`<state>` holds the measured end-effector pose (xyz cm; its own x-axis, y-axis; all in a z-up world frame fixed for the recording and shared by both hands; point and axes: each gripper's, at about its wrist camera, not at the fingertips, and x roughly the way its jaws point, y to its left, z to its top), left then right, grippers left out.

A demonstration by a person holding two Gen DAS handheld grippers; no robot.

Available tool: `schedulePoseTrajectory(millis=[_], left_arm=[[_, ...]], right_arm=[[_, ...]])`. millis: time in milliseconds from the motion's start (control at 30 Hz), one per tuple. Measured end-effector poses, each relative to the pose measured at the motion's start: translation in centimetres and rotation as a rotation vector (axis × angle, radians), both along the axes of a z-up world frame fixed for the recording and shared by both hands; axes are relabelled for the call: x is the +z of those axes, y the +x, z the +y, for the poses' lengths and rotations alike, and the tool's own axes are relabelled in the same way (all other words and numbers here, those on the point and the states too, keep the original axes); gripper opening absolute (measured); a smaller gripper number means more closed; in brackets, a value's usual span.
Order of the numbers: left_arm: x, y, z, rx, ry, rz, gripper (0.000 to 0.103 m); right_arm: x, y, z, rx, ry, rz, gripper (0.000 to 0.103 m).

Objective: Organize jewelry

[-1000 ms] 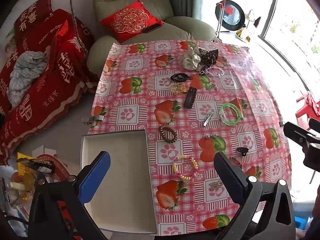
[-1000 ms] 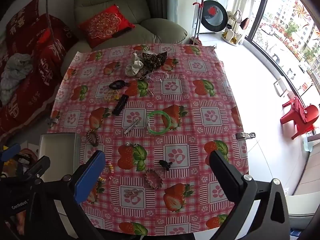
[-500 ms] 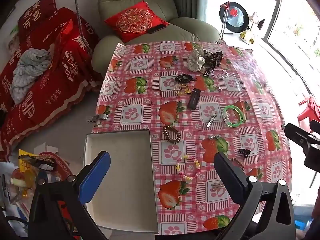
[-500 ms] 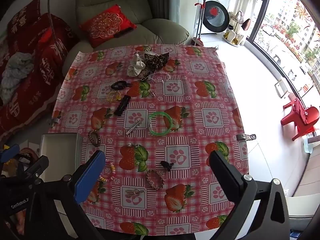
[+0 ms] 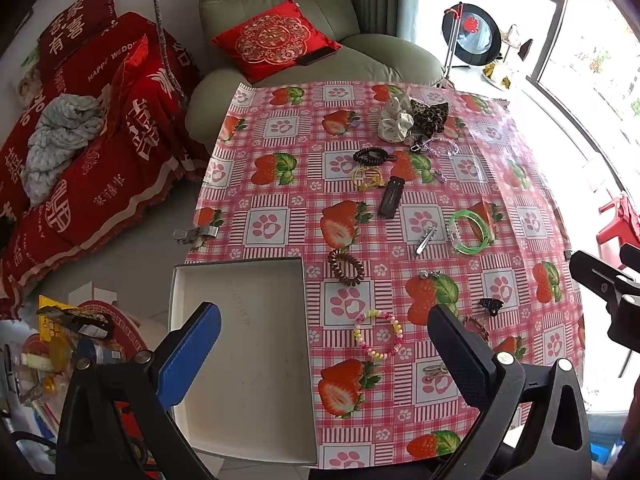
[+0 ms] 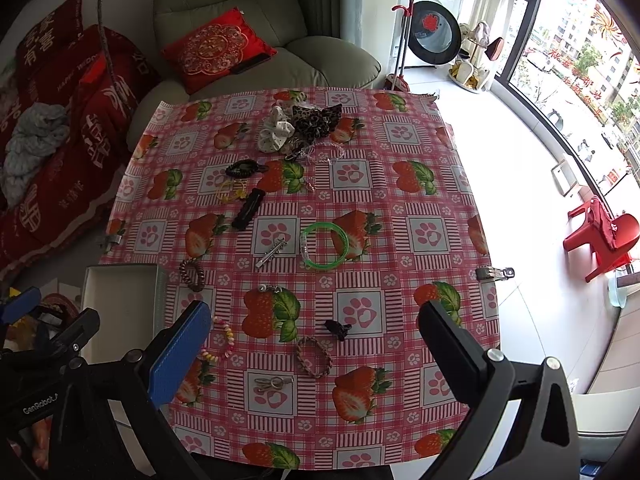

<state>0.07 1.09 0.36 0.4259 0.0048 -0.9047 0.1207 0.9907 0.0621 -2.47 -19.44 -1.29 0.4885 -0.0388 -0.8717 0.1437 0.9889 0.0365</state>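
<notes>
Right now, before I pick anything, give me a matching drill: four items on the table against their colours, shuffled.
Items:
1. bangle
2. spiral hair tie
3. scrunchie
4. flat hair clip

Colours:
A. black
B. white
C. green
D. brown

Pairs: 1-C, 2-D, 3-B, 4-A

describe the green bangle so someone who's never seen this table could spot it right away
On the strawberry-print tablecloth, look near the middle, right of the silver hair clip. The green bangle lies flat across a strawberry. It is the only bright translucent green ring; the other bands are brown, yellow or pastel beads.
</notes>
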Motion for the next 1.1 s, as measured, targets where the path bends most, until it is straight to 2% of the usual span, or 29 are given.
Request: schedulePoseTrajectory(millis=[1100], left_arm=[[-0.09,-0.19,0.16,0.016,0.006,0.003,0.103]], right_arm=[[0.27,-0.08,0.54,0.011,0.0,-0.007,0.103]])
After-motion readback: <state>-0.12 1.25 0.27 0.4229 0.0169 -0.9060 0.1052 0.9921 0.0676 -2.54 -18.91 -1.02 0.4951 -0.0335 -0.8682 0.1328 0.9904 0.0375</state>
